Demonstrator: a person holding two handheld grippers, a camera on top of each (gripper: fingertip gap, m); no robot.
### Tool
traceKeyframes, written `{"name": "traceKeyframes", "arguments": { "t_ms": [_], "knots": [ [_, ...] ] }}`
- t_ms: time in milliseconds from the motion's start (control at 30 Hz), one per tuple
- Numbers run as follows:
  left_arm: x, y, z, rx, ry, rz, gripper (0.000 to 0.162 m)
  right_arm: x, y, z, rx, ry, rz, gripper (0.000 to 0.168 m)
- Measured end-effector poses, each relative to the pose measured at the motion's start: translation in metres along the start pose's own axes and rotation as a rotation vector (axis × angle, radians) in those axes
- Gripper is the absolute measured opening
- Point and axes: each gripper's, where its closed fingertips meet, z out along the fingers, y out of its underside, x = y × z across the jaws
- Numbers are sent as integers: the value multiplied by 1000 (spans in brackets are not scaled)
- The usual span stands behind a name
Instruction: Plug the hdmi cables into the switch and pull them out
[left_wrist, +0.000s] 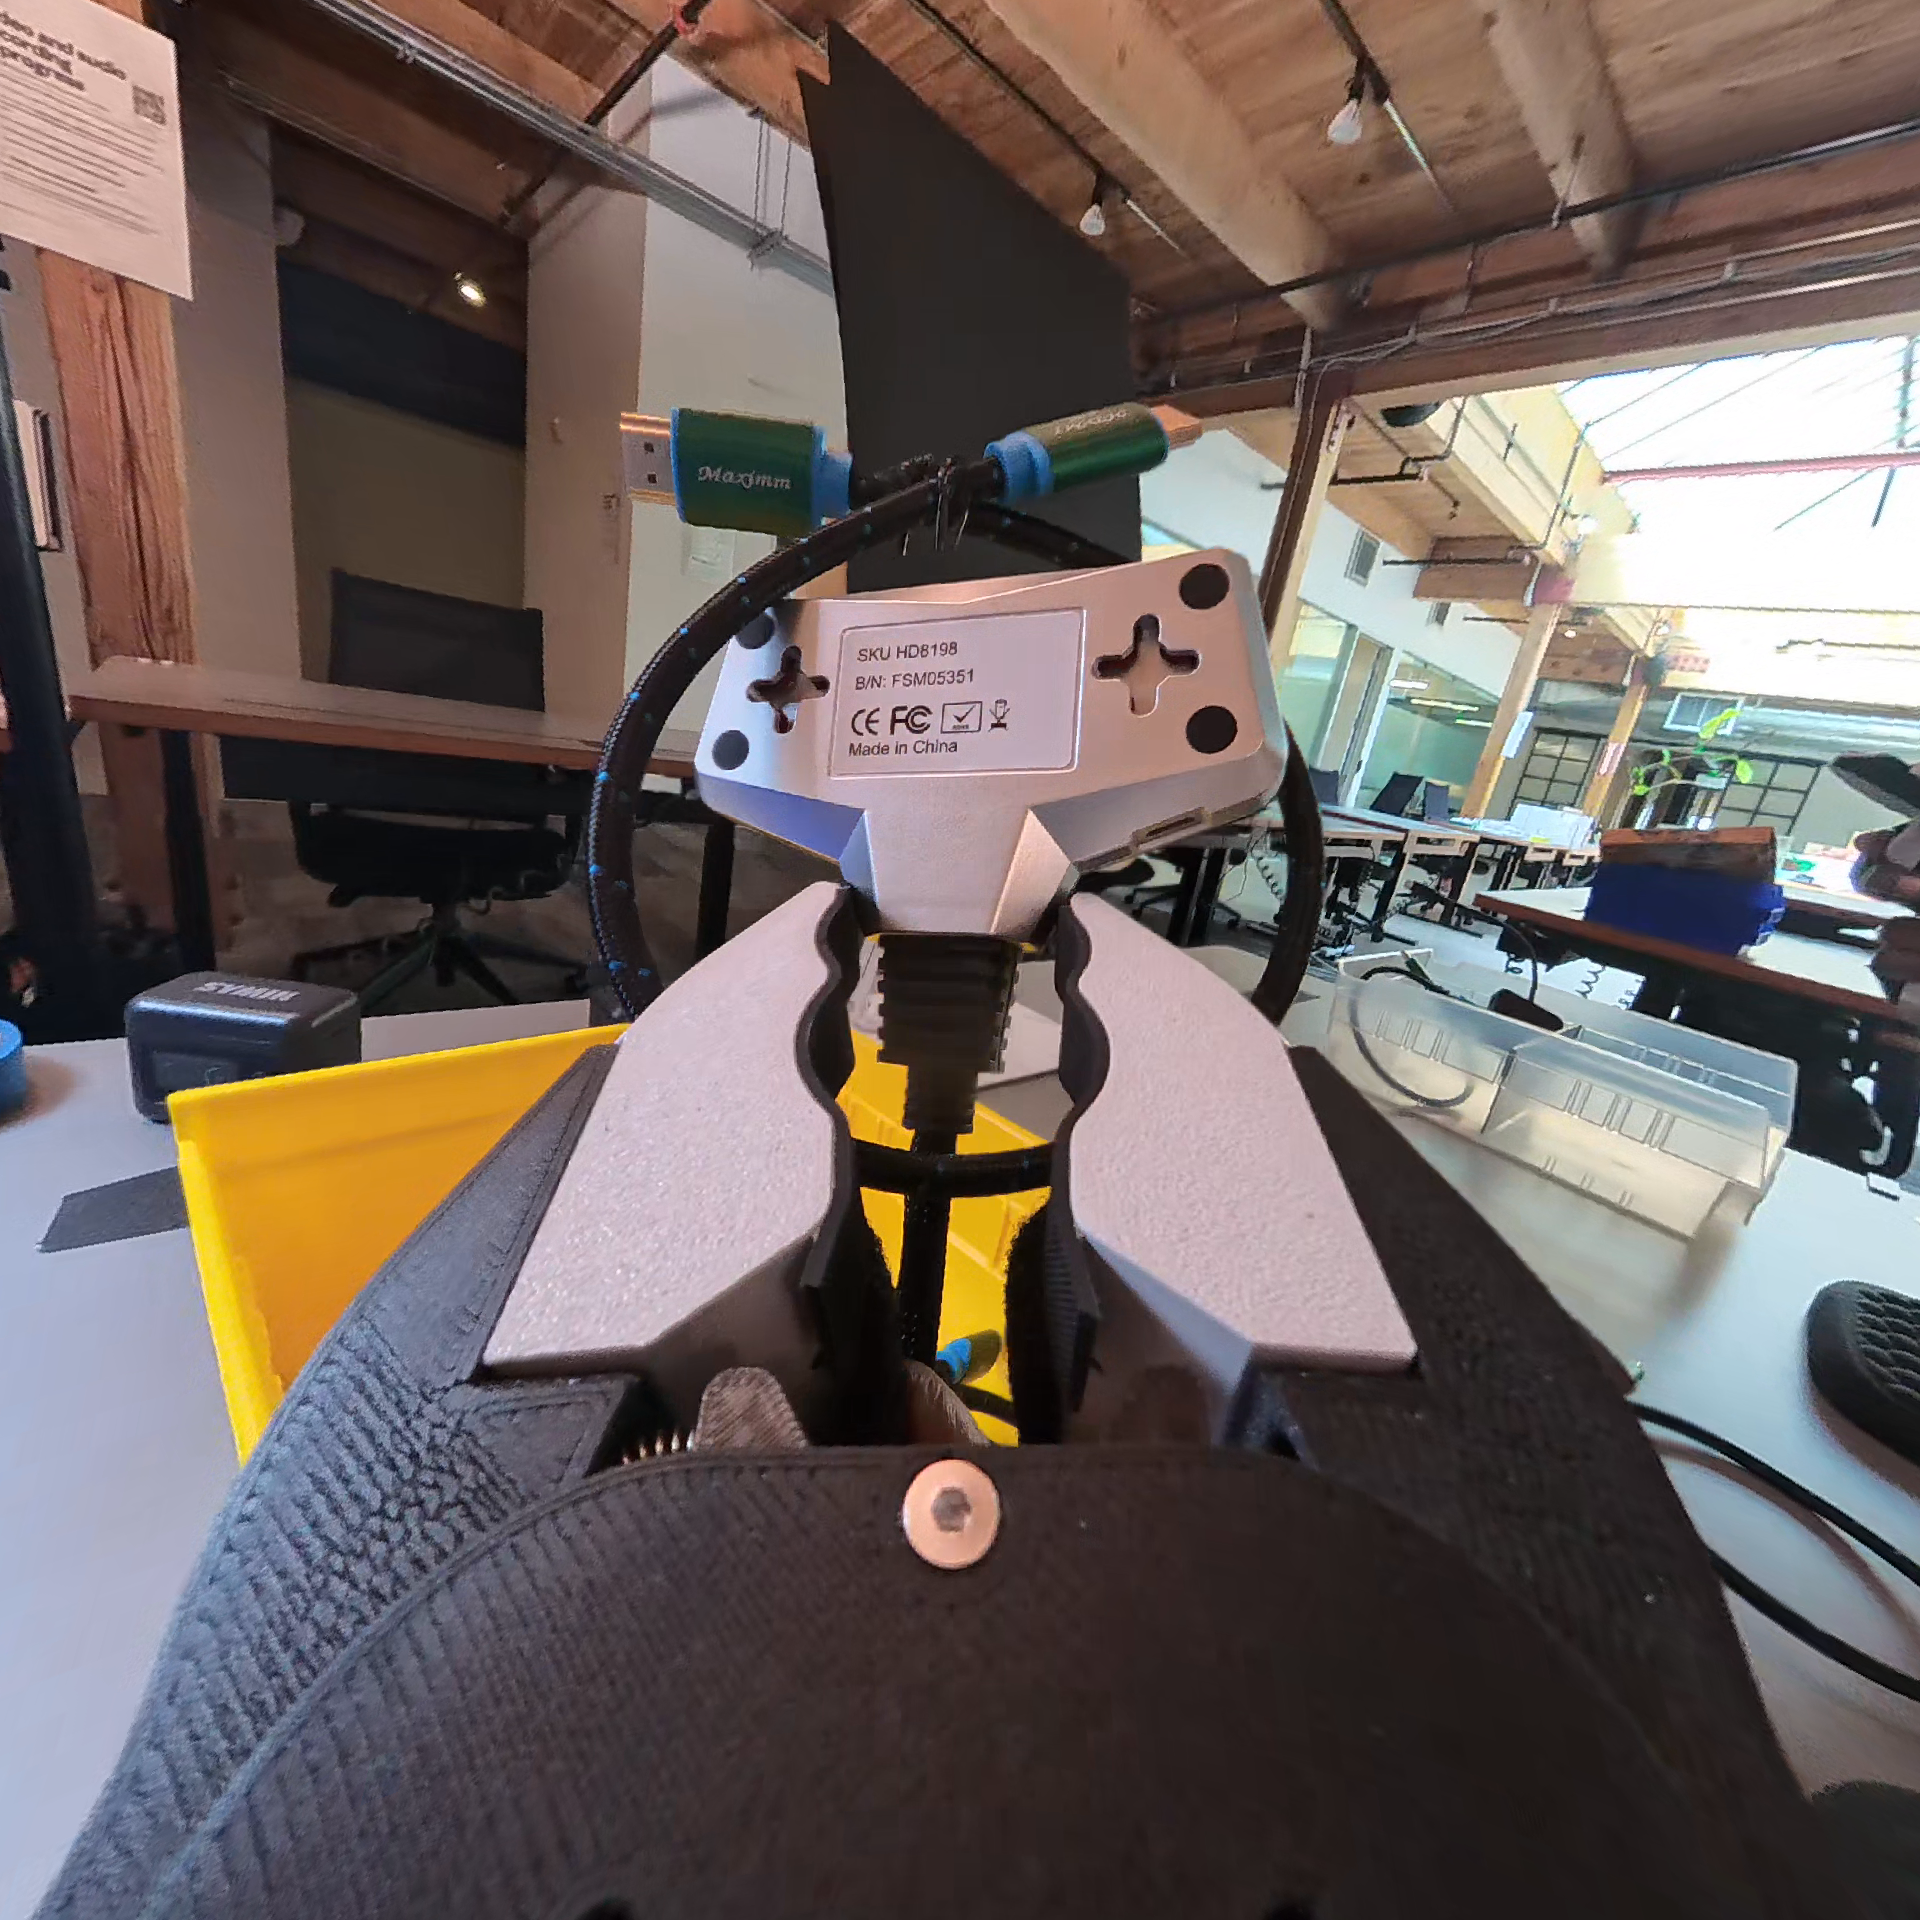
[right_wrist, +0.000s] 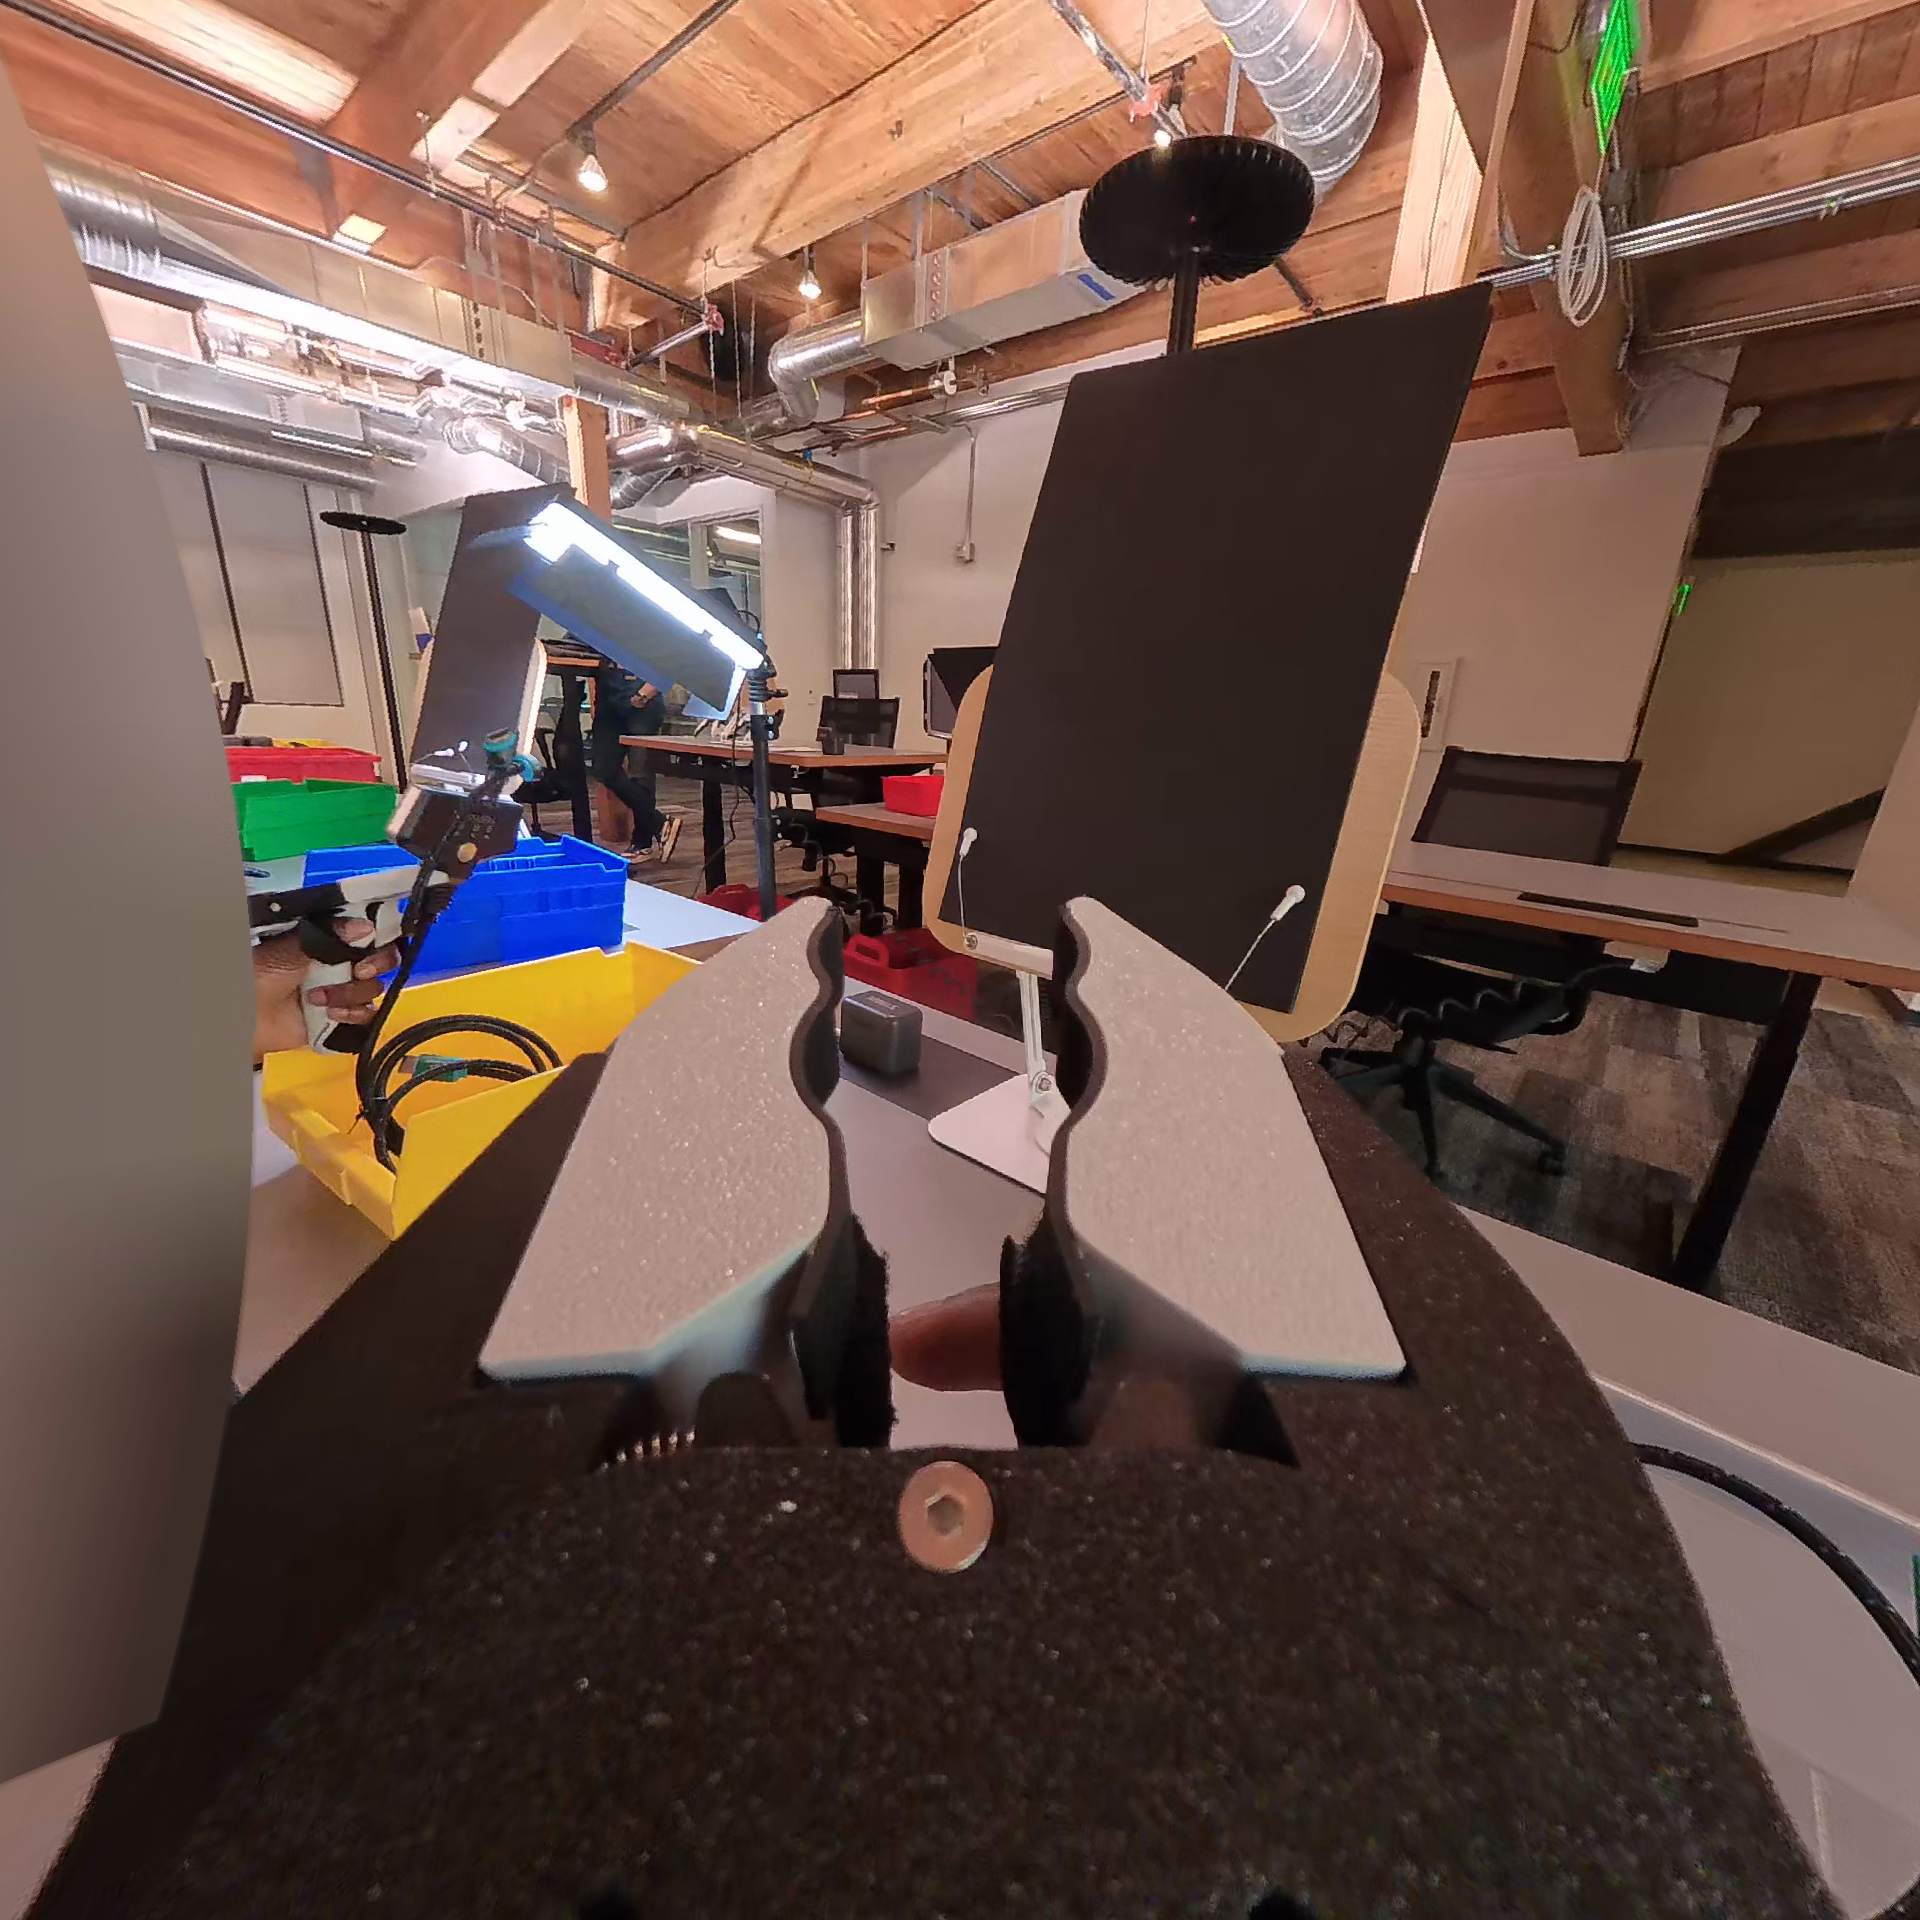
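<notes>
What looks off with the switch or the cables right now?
The switch is held label side toward the left camera by the left gripper, pinched at its narrow neck. The cable is still tied in a loop, both plugs free, none inserted.

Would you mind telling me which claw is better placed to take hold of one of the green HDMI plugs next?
Right. The right claw is open and empty, while the left claw is shut on the silver switch; the green HDMI plugs hang loose above it.
</notes>
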Motion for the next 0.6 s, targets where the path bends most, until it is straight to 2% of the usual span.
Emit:
{"name": "traceKeyframes", "arguments": {
  "t_ms": [200,467,600],
  "knots": [
    [2,-28,-5,102,30,-36,36,2,1,-3,1,17,0,37],
    [10,-61,3,56,13,112,36,5,11,-6,-18,26,5,37],
    [1,-60,15,-31,-37,183,36,5,12,-7,-20,26,2,37]
  ]
}}
